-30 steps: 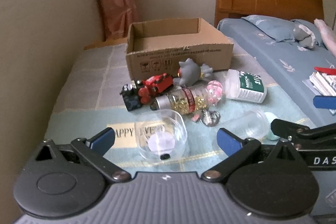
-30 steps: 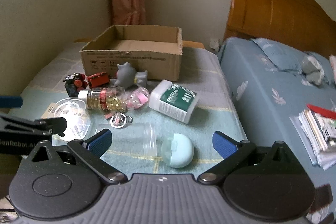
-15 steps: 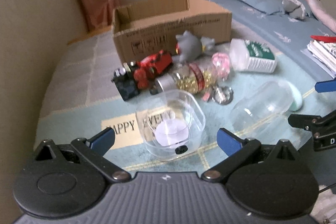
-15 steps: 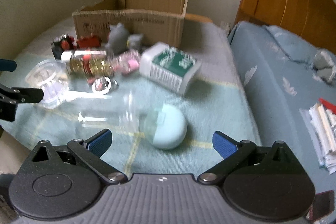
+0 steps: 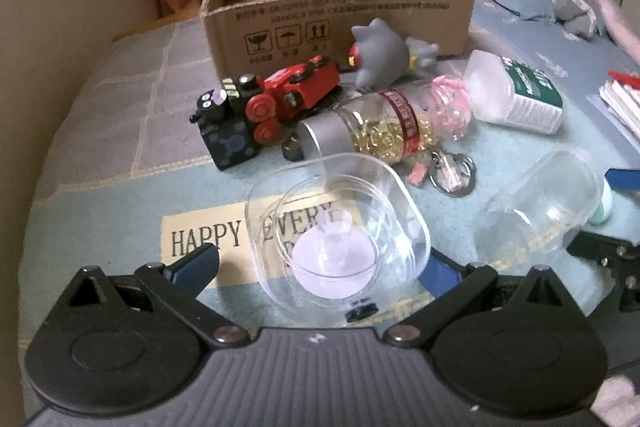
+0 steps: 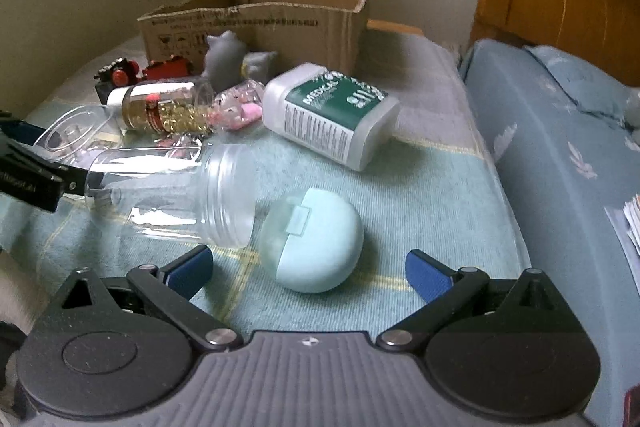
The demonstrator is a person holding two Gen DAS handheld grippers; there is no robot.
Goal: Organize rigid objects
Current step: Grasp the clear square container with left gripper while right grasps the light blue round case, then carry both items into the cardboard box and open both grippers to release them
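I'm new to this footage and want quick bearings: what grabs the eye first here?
A heap of small things lies before an open cardboard box: a red toy train, a grey figure, a bottle of golden capsules. Nearer, the left gripper brackets a clear square container, the right gripper a mint-green case.

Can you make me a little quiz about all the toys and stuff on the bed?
1. True or false: the cardboard box is open at the top.
2. Which thing lies between the right gripper's jaws? A) toy train B) mint green case C) white bottle with the green label
3. Fill in: the clear jar lies on its ____.

Key: 1 true. 2 B. 3 side.
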